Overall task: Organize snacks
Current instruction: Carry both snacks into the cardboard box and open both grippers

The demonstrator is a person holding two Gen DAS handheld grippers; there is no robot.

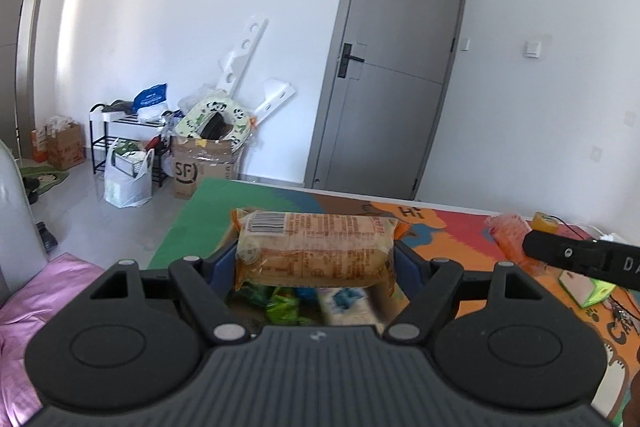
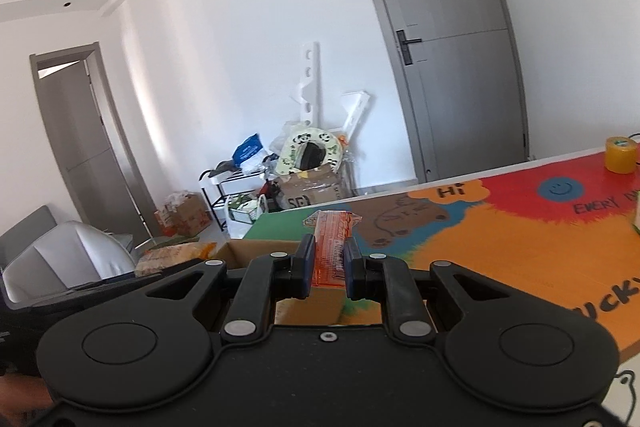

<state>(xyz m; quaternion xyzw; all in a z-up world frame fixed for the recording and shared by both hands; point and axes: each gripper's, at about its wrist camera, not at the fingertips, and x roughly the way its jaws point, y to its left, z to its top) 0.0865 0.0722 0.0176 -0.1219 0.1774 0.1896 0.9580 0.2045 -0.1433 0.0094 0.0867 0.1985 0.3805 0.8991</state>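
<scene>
Both grippers carry snacks at the open brown cardboard box [image 2: 256,253].

The left gripper [image 1: 314,263] is clenched on a tan clear-wrapped snack pack [image 1: 314,253] above the box, where several wrapped snacks [image 1: 304,301] already lie; the right gripper [image 2: 328,265] is clamped on an orange snack packet [image 2: 331,245] just beside the box. Neither is placed yet.

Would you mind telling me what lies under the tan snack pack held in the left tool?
Under the tan snack pack, gripped by the left tool, lie blurred wrappers: green ones and a white-and-blue one. The pack and tool cover the rest, so their container isn't identifiable here.
</scene>
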